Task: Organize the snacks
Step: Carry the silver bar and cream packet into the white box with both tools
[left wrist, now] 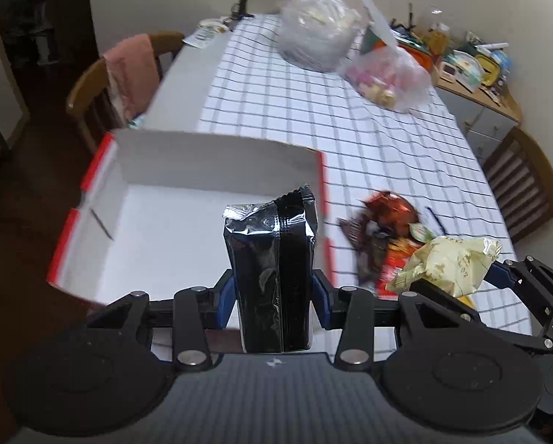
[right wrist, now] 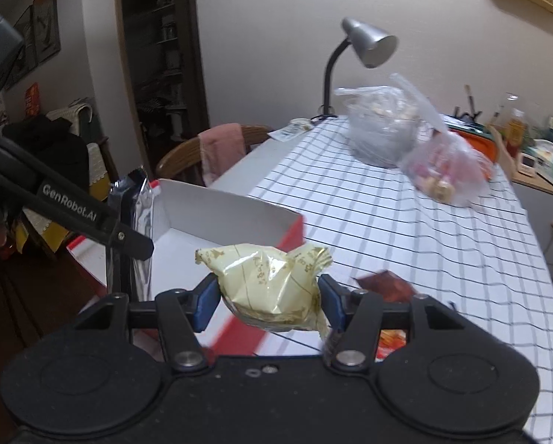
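My left gripper [left wrist: 272, 296] is shut on a tall black foil snack bag [left wrist: 271, 270], held upright over the near edge of an open white box with red sides [left wrist: 187, 229]. The bag also shows in the right wrist view [right wrist: 136, 222] at the left. My right gripper [right wrist: 267, 296] is shut on a pale yellow wrapped snack [right wrist: 272, 285], held above the box's right corner [right wrist: 287, 236]. It shows in the left wrist view [left wrist: 446, 262] at the right. Several loose red and brown snack packets [left wrist: 384, 236] lie on the checked tablecloth right of the box.
Two clear plastic bags [left wrist: 313, 33] [left wrist: 391, 74] sit at the far end of the checked table [left wrist: 350, 129]. A desk lamp [right wrist: 365, 44] stands at the far corner. Wooden chairs stand at the left [left wrist: 102, 85] and right [left wrist: 524, 185]. A cluttered side cabinet [left wrist: 472, 70] is far right.
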Motion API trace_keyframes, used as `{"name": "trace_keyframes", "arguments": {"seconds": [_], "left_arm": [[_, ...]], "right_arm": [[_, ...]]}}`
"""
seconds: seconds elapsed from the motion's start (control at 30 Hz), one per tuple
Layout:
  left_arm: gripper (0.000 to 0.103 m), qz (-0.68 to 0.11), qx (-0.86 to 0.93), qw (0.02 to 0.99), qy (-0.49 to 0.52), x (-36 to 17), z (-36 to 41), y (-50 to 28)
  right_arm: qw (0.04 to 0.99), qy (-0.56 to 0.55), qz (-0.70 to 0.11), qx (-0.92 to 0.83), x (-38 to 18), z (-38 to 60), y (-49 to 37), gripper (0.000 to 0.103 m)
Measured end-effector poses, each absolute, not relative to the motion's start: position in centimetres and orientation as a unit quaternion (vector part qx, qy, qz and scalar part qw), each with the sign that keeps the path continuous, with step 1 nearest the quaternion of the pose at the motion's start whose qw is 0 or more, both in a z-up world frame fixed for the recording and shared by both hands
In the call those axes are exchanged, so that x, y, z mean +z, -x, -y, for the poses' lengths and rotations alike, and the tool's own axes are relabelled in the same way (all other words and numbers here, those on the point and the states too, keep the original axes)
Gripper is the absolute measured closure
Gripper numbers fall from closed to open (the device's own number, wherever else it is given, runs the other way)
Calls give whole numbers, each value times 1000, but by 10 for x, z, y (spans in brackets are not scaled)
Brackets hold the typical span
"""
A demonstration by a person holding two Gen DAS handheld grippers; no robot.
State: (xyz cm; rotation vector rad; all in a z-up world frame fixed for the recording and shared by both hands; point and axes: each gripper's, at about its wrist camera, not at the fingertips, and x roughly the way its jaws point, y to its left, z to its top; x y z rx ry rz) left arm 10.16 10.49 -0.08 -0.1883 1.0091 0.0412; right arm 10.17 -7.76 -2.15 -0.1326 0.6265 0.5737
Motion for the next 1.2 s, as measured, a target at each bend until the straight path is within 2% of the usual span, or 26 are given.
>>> {"name": "trace_keyframes", "arguments": {"seconds": [0.27,0.53,0.9,1.2], "left_arm": [[61,-498,38,864,58,-1,-166,-135],[61,-551,55,833,16,-37,-212,-186],[61,-618,28,785,-24,-100,-206,-230],[60,-658,11,752,-44,-132,-199,-238]], "right_arm": [[897,82,-324,290,-40,7,-129,47],[880,105,-365,284,-73,-43,-157,47],[840,126,-447,279,-114,-77,-187,47],[819,149,-481,274,-127,-89,-191,45]]}}
